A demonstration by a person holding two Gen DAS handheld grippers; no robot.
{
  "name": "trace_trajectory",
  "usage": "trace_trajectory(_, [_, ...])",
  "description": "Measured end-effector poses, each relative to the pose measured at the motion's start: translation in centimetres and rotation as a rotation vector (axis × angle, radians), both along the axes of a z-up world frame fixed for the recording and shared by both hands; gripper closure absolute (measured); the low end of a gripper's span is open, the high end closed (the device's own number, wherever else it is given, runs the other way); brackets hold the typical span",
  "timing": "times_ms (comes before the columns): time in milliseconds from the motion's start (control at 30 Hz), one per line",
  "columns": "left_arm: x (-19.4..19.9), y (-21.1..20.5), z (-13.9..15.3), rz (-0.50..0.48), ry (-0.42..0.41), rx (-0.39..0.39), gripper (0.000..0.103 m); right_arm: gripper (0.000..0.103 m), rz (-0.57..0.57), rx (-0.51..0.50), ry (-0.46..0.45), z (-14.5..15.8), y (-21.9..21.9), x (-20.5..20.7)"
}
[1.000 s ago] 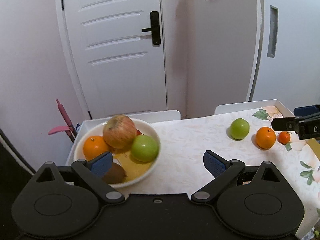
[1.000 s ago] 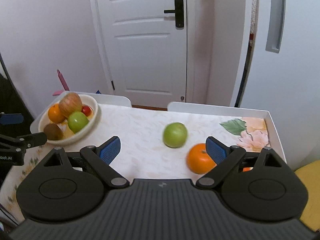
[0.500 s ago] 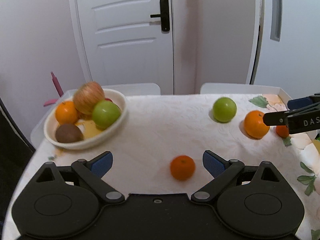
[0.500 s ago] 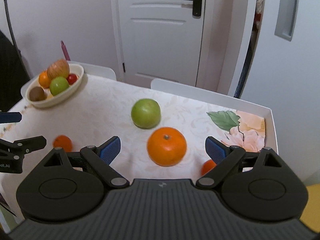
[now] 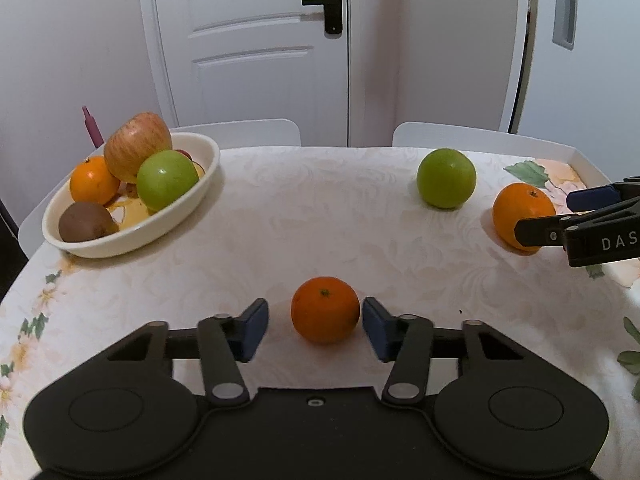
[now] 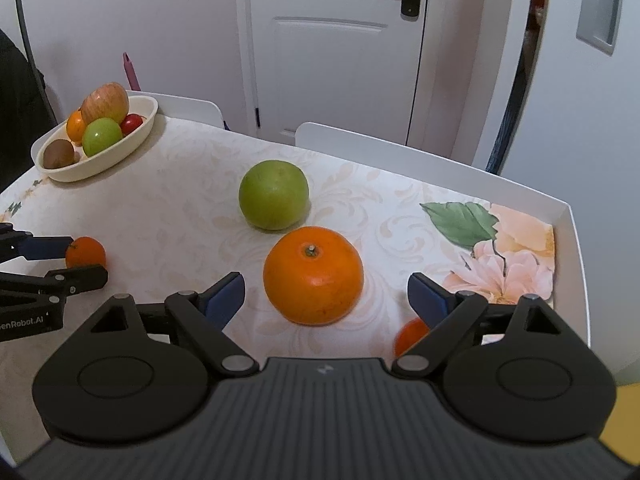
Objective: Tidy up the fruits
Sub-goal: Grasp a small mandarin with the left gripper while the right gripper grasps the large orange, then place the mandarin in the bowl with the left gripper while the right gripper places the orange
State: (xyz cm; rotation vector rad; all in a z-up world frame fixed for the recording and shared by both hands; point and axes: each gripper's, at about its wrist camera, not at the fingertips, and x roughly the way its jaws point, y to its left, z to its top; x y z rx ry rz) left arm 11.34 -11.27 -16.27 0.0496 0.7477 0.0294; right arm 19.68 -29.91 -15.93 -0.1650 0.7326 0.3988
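Holding six fruits, the bowl (image 5: 132,240) sits at the table's (image 5: 300,216) far left corner: a red-streaked apple (image 5: 138,146) on top, an orange (image 5: 94,180), a green apple (image 5: 168,184), a brown kiwi (image 5: 86,222) and something small and red (image 6: 132,123) behind them. Right of the bowl, a mandarin (image 5: 325,309), smooth and bright orange, rests on the cloth between the closing jaws of the left gripper (image 5: 314,324); the pads stand just beside it, not yet pressing. Further right of the bowl lie a loose green apple (image 6: 274,195) and a big orange (image 6: 313,275), the latter between the right gripper's (image 6: 326,294) wide, unclenched jaws. A small orange fruit (image 6: 410,336) peeks under its right finger.
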Motion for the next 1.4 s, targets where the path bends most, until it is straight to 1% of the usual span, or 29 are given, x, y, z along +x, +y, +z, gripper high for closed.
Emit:
trace_trajectory(67, [0.1,0.0,-0.1,-0.002,0.002,-0.003,0.055,0.001,0.007,-0.003,0.000,-0.1,0.1,0.1])
trace_trajectory(100, [0.1,0.0,-0.2,-0.007,0.002,-0.008,0.060,0.003,0.012,-0.005,0.001,-0.2,0.2,0.1])
trace_trajectory(133, [0.0,-0.1,-0.2,-0.015,0.001,-0.013,0.062,0.004,0.015,-0.006,0.001,-0.2,0.2,0.2])
trace_trajectory(267, [0.0,-0.5,-0.2,-0.017,-0.003,0.004,0.063,0.005,0.024,-0.009,0.002,-0.3,0.5,0.3])
trace_trajectory(400, [-0.2,-0.3,-0.1,-0.011,-0.002,0.004,0.063,0.012,0.027,-0.012,0.008,-0.5,0.7,0.6])
trace_trajectory(533, [-0.6,-0.1,-0.1,-0.005,0.000,0.013,0.063,0.014,0.030,-0.012,0.009,-0.7,0.9,0.8])
trace_trajectory(733, [-1.1,0.3,-0.1,0.007,0.001,0.016,0.063,0.023,0.029,-0.015,0.009,-0.8,1.2,0.9])
trace_trajectory(767, [-1.2,0.4,-0.1,0.010,0.001,0.015,0.063,0.028,0.027,-0.020,0.006,-0.8,1.3,0.9])
trace_trajectory(1067, [-2.1,1.0,0.9,0.031,-0.015,0.008,0.063,0.029,0.034,-0.005,0.003,0.2,1.8,-0.3])
trace_trajectory(1267, [-3.3,1.7,2.8,0.049,-0.039,0.009,0.063,0.029,0.050,0.018,-0.003,2.2,3.1,-1.6])
trace_trajectory(1400, [-4.3,2.8,4.6,0.066,-0.055,0.010,0.063,0.029,0.063,0.036,-0.006,3.8,4.4,-2.6])
